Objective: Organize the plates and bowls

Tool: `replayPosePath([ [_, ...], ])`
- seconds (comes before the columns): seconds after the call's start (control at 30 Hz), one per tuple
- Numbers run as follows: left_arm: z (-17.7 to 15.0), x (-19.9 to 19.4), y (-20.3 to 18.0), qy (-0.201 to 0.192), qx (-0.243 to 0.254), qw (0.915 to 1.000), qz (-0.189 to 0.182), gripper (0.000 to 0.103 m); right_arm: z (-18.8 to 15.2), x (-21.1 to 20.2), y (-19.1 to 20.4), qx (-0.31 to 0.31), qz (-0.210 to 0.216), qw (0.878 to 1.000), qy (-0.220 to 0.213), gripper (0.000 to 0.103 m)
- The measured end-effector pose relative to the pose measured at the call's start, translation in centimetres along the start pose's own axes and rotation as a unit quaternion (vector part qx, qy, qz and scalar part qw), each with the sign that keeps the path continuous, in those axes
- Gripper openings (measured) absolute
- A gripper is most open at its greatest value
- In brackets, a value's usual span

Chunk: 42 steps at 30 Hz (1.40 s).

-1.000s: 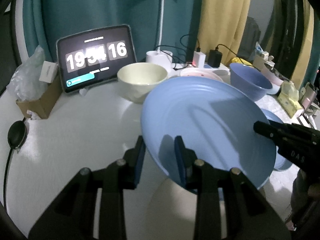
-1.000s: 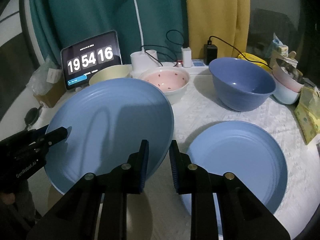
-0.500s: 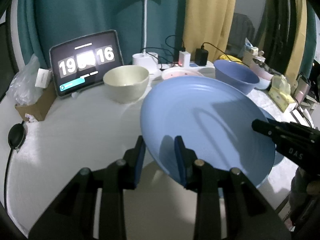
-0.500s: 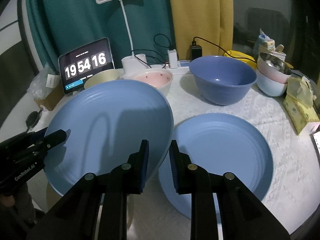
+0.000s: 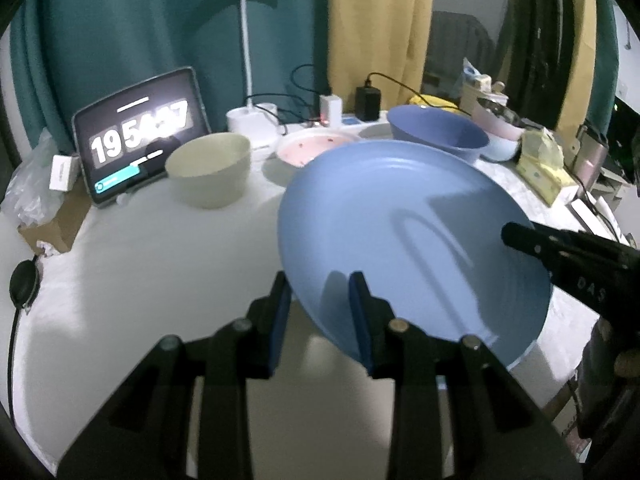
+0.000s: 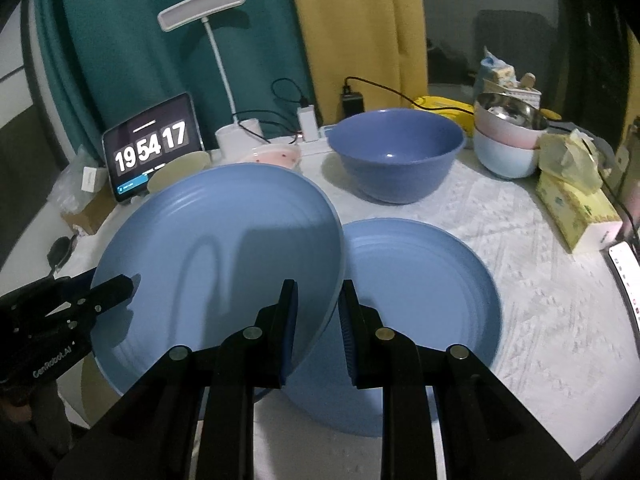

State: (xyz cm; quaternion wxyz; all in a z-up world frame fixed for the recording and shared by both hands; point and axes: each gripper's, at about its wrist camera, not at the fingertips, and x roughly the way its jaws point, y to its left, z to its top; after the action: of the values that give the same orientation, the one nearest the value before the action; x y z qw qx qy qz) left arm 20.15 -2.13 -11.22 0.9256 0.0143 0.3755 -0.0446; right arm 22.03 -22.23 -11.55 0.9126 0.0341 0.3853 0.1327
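A large blue plate (image 5: pixel 400 232) (image 6: pixel 224 248) hangs above the table, held at two opposite edges. My left gripper (image 5: pixel 318 304) is shut on its left rim. My right gripper (image 6: pixel 316 312) is shut on its right rim. Each gripper shows as a black arm in the other's view. A second blue plate (image 6: pixel 420 280) lies flat on the tablecloth, partly under the held one. Behind stand a blue bowl (image 6: pixel 396 152), a cream bowl (image 5: pixel 208 168) and a pink bowl (image 5: pixel 312 148).
A tablet clock (image 6: pixel 152 148), a white desk lamp (image 6: pixel 236 136) and chargers line the back. Stacked pink and pale-blue bowls (image 6: pixel 508 140) with a steel one on top stand at the right, beside a yellow tissue pack (image 6: pixel 576 204). A cardboard box (image 5: pixel 52 220) sits far left.
Both grippers have carried the blue plate to the right, toward the plate lying on the cloth. The grips have not changed.
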Motion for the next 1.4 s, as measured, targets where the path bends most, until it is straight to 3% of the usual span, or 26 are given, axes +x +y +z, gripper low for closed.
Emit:
replayPosePath([
  [0.6,0.4,2.4,-6.1,0.027,0.04,0.9985,-0.026,0.031,-1.0,-0.2,-6.4,0.04,-0.024,0.999,0.003,0.023],
  [1.4,0.3,7.4,-10.9,0.079,0.075,0.9932,-0.041,0.031,-1.5,1.7,-12.0,0.067,-0.048,0.996,0.018,0.023],
])
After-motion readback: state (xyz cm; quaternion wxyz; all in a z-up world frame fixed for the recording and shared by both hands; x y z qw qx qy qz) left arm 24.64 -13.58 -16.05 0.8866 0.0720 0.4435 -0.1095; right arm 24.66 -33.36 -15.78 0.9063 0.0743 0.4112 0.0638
